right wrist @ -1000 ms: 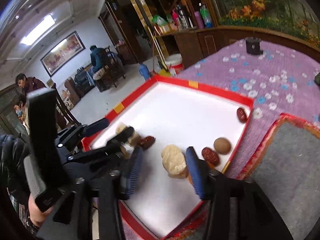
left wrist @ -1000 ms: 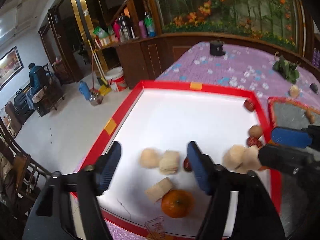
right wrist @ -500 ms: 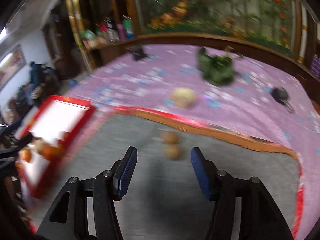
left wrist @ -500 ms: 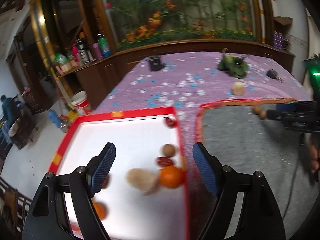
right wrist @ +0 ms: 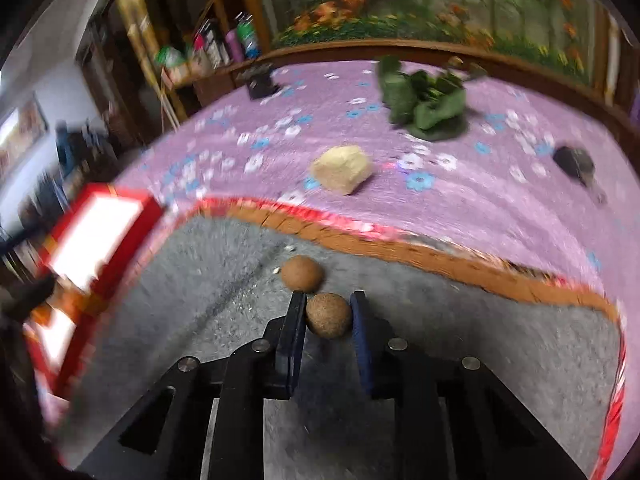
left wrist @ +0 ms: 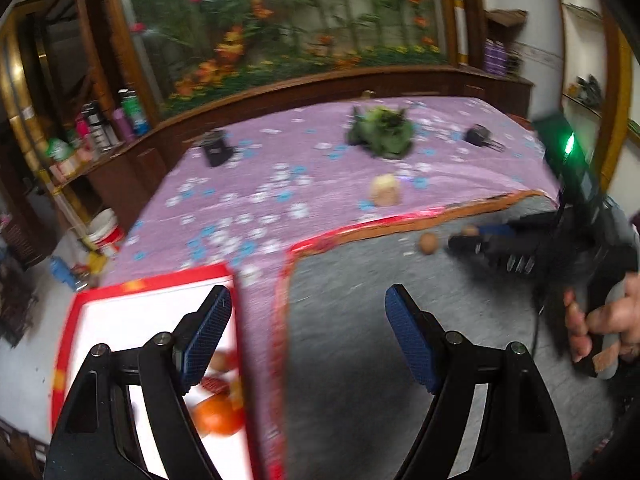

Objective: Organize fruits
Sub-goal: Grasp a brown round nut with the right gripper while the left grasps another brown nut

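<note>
Grey mat (right wrist: 460,360) carries two brown fruits. Left gripper (left wrist: 308,340): jaws wide, empty. Right gripper (right wrist: 326,314): jaws narrow around the nearer brown fruit (right wrist: 329,315). Probably light, thin-shelled; pinch gently across its widest part.

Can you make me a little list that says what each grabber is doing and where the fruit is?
right gripper: shut on a brown round fruit over the grey mat
second brown round fruit: on the mat, just ahead
left gripper: open, empty
orange: in the red-edged white tray
beige lump: on the purple tablecloth
</note>
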Available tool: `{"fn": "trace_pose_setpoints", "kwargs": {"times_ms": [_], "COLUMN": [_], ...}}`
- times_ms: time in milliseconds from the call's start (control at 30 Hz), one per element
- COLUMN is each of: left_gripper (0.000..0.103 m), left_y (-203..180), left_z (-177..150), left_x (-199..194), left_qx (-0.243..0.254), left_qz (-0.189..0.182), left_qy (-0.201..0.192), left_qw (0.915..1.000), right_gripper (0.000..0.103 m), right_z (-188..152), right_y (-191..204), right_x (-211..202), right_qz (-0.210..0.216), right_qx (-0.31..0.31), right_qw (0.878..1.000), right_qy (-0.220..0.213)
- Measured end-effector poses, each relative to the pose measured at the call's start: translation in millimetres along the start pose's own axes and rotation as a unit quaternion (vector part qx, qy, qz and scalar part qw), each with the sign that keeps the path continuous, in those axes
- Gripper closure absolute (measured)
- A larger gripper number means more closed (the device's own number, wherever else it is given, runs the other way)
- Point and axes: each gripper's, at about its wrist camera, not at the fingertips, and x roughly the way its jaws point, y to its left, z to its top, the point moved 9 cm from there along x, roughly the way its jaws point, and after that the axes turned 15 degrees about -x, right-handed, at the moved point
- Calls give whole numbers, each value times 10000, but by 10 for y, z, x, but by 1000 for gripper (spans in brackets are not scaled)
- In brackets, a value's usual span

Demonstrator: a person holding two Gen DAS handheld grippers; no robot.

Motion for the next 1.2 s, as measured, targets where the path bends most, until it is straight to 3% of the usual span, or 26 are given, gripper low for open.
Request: {"fn": "trace_pose_setpoints", "kwargs": {"times_ms": [100,267,500,533,600,667,700,900,1033,1200], "left_gripper": [24,28,46,49,70,83,83,84,84,84], "left_y": [-328,-830,-1052,-1058,-1075,-1083,-1100,-1047,-853,-297], "left_z": [36,37,-10,-20,-41,-87,-97,-80,0,87], "left_x": [206,568,932,953,1004,1064,1077,967,604,-52], "left_qx": [244,557,594,594,589,501,469,327,175,-303], "left_qz": [-227,-275,-136,-135,-122,-202,-263,-168,-18,240], "left_qy": [205,437,749,771,830,963,949,720,195,-530], "left_qw": [9992,9971,9953,9952,9947,9939,9940,9967,9997,9978], "right_gripper": [80,80,80,80,80,80,80,80,80,80], "right_z": [54,5,49,54,57,58,58,77,112,149], "right_y": [-396,-740,-748,-748,-743,-731,-723,-681,-573,-250], "right_x": [-223,-330,-390,-398,-398,-382,-382,-388,-401,-377], "right_qz": [202,355,412,414,422,450,447,421,421,469], "right_qx": [822,1550,1594,1593,1600,1599,1586,1504,1299,821], "right_qw": [9959,9861,9847,9846,9844,9844,9846,9859,9884,9928], "right_qy": [-333,-482,-579,-594,-599,-587,-588,-599,-667,-737]}}
